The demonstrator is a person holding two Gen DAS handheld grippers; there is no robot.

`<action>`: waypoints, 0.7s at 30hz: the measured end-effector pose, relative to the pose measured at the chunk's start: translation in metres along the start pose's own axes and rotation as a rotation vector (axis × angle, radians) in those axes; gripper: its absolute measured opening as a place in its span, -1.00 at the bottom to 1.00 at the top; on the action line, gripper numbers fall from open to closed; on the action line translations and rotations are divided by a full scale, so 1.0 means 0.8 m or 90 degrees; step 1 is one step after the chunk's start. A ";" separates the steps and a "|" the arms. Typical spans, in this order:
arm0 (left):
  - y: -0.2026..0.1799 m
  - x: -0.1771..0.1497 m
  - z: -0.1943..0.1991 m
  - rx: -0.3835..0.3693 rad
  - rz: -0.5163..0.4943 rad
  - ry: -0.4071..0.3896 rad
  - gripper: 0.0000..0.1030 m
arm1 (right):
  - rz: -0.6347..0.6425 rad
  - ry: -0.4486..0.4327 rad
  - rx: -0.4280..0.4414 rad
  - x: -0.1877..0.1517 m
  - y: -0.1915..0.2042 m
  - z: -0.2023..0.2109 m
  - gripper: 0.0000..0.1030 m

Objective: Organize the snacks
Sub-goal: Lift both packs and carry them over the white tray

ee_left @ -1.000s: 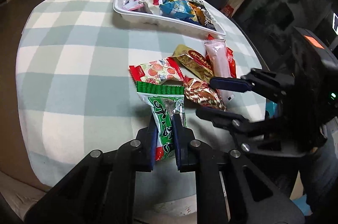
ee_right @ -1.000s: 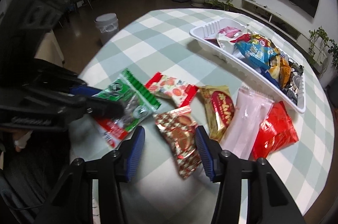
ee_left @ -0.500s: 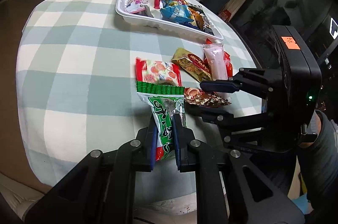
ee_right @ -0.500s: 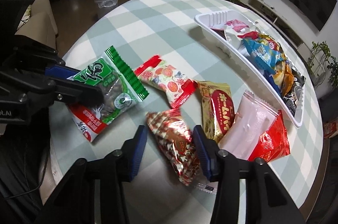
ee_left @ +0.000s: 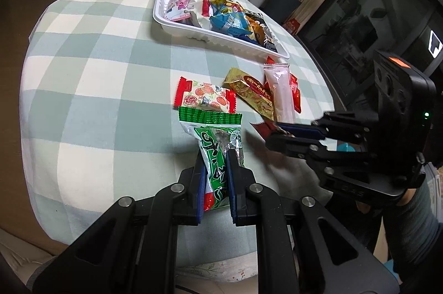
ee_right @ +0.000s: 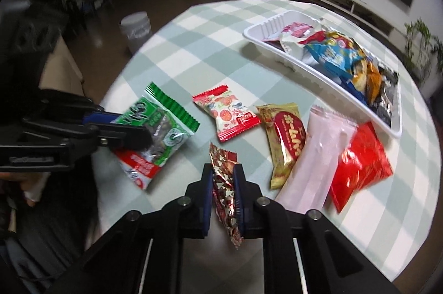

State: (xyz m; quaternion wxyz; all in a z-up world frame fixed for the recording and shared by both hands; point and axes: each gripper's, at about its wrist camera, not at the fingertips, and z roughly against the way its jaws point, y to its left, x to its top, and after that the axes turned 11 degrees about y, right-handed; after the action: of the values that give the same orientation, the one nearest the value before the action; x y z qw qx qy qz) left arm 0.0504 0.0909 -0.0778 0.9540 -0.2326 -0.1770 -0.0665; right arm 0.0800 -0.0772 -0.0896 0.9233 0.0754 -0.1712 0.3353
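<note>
The right claw (ee_right: 223, 192), open a second ago, now pinches the red-gold star packet (ee_right: 225, 191); the left claw (ee_left: 216, 169) still grips the green packet (ee_left: 214, 144).

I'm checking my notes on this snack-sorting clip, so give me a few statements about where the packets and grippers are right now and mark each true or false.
1. The left gripper is shut on the green packet. True.
2. The right gripper is open and holds nothing. False: it is shut on the red-and-gold star packet.
3. The white tray already holds several snacks. True.
4. The pink packet lies inside the tray. False: it lies on the checked tablecloth, outside the tray.
5. The strawberry-print packet lies on the tablecloth, held by neither gripper. True.
</note>
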 end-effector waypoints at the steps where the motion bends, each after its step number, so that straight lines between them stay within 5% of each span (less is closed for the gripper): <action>1: -0.001 0.000 0.001 -0.002 -0.001 -0.001 -0.77 | -0.013 -0.010 0.014 -0.005 -0.002 0.005 -0.70; 12: -0.004 0.022 0.030 -0.014 -0.007 -0.031 -0.77 | -0.220 -0.128 0.173 -0.039 -0.071 0.052 -0.70; 21: -0.006 0.107 0.078 0.015 -0.034 -0.089 -0.77 | -0.393 -0.217 0.137 -0.050 -0.196 0.115 -0.70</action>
State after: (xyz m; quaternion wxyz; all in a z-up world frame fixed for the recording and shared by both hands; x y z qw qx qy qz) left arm 0.1098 0.1121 0.0072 0.9399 -0.2205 -0.2500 -0.0733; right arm 0.1281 -0.2435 -0.0226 0.9260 0.2747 -0.2558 0.0399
